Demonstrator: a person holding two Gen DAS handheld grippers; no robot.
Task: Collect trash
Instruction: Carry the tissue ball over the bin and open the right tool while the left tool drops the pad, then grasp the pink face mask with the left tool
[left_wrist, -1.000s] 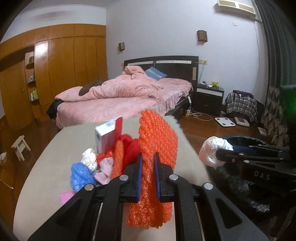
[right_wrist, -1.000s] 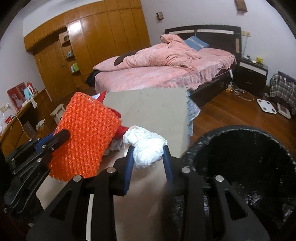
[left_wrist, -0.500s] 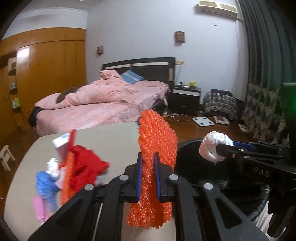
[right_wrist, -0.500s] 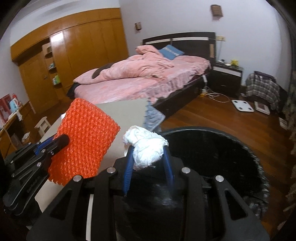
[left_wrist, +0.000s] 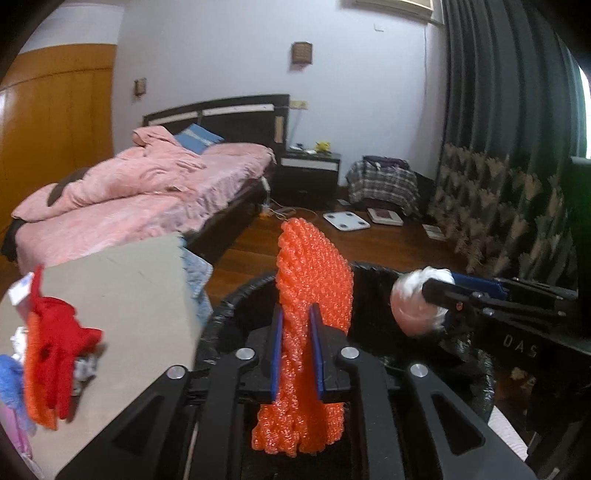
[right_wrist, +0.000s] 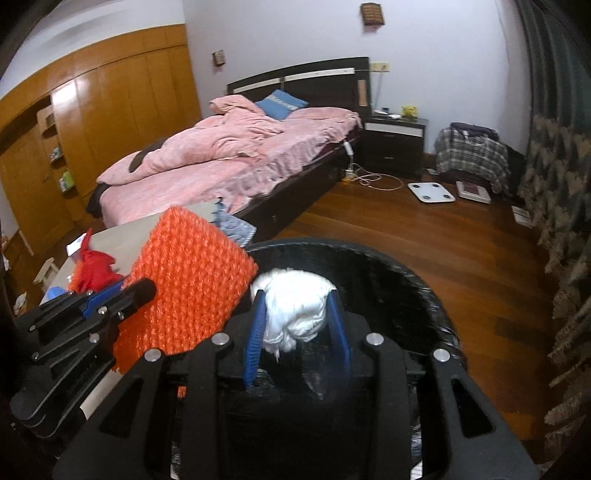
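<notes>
Bedroom floor, lower centre: black-lined trash bin (right_wrist: 413, 295). Above it, left gripper (left_wrist: 296, 328), jaws just widening, orange foam net (left_wrist: 314, 280) between them; right gripper (right_wrist: 295, 314), likewise widening, around white crumpled wad (right_wrist: 295, 302). Remaining trash (left_wrist: 55, 332) lower left on table (left_wrist: 140, 295).

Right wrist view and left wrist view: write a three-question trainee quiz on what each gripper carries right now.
1. True or false: the orange foam mesh sleeve sits between the left gripper's pads.
2. Between the right gripper's pads is: A a blue bag, B a crumpled white paper wad, C a red cloth.
3. Which container lies under the right gripper?

Key: 1 true; 2 B; 3 the black-lined round trash bin. Both grippers' jaws have just been opening, with the items between them.
</notes>
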